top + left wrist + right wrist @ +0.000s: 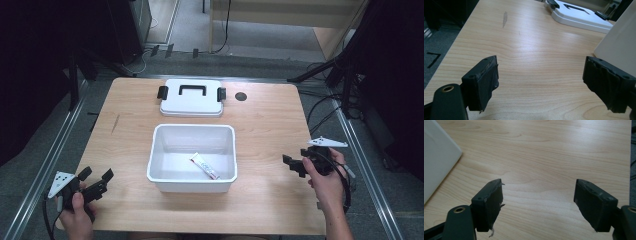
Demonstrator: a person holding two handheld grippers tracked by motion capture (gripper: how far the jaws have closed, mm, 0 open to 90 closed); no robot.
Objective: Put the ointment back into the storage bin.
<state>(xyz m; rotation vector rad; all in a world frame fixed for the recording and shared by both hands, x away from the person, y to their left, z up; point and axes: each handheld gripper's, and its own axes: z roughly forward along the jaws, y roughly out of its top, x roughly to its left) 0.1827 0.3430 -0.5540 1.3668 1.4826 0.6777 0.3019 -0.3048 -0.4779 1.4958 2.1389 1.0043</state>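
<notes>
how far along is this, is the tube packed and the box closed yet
Partly. Done: the tube lies inside the open white box. In hand: nothing; the left claw and right claw are both open, apart from the box on either side. Left, it seems: the lid lies on the table behind the box, not yet fitted.

Black claws [95, 180] with frayed pads [487, 206]; grey dotted three-cornered plates [61, 182]; black cables [344, 187]
</notes>
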